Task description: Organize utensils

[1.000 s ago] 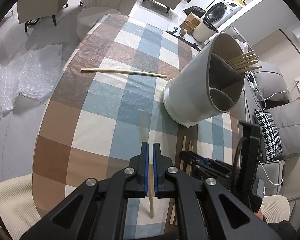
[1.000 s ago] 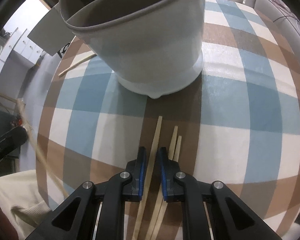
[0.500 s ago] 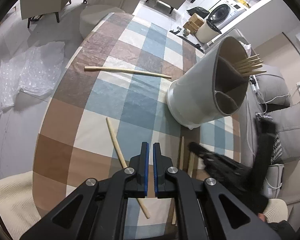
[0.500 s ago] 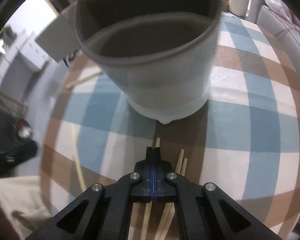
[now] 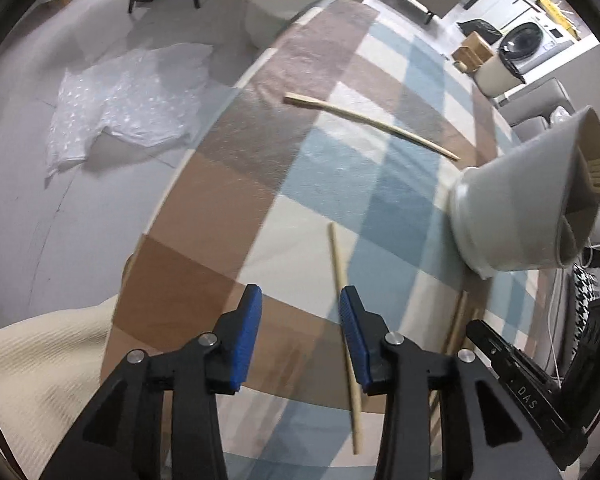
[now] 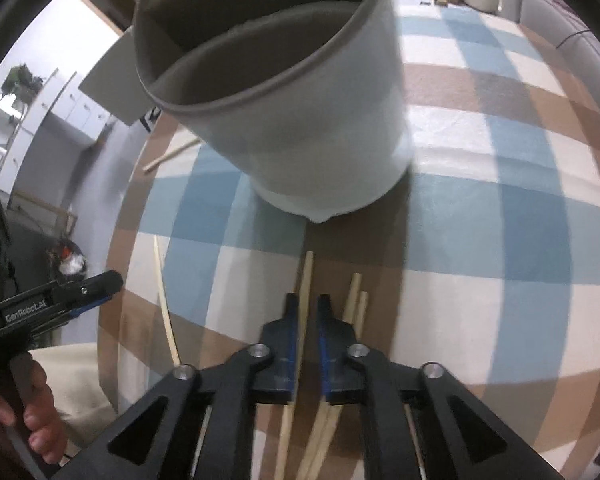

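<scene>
Since the earlier frame the left gripper [image 5: 300,334] dropped its chopstick [image 5: 342,292] and has just spread empty; right gripper [image 6: 307,342], just reopened narrowly astride another chopstick [image 6: 305,284], must pinch it for the holder [image 6: 312,120].

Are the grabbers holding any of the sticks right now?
No. The left gripper is open beside a chopstick; the right gripper only straddles another chopstick.

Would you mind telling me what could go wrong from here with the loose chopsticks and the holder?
1. The left hand-held gripper, its jaws just opened, has a chopstick right against its right finger rather than centred; closing could push it aside instead of gripping it.
2. The right hand-held gripper straddles one chopstick with two more lying close beside it; closing may disturb those.
3. The holder stands close ahead; lifting a long stick carelessly might knock it.
</scene>
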### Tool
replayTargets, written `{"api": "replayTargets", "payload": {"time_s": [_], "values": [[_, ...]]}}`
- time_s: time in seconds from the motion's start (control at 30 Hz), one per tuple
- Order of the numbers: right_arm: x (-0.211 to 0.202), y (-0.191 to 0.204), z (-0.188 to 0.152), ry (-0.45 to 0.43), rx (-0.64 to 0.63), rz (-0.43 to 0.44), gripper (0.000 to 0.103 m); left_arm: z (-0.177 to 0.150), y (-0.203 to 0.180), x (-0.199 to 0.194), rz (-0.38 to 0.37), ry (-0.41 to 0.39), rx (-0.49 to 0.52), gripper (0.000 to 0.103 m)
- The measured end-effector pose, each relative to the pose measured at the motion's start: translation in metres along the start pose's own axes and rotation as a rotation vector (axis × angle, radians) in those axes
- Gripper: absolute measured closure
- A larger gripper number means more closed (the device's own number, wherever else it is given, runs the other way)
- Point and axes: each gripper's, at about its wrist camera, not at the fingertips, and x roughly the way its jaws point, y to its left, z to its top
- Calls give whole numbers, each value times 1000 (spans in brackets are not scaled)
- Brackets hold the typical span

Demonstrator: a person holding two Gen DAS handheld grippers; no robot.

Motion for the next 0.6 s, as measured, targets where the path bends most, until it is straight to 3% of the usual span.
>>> {"api": "replayTargets", "payload": {"time_s": [0.07, 0.23, 0.3, 0.33, 0.37, 0.6], "values": [[5, 8, 4, -4, -36, -55, 71, 0, 4, -1, 19, -7, -6, 68], [15, 27, 9, -1, -113, -167, 70, 1, 8, 5, 30, 14, -4, 66], [19, 39, 8, -9, -159, -228, 75, 2, 10, 7, 35, 20, -7, 66], [20, 45, 7, -17, -180, -249, 83, 3, 11, 8, 32, 26, -14, 66], [21, 51, 6, -29, -208, -275, 99, 3, 13, 9, 26, 34, -22, 65], [9, 46, 9, -83, -123, -172, 99, 0, -1, 18, -37, 83, 12, 65]]}}
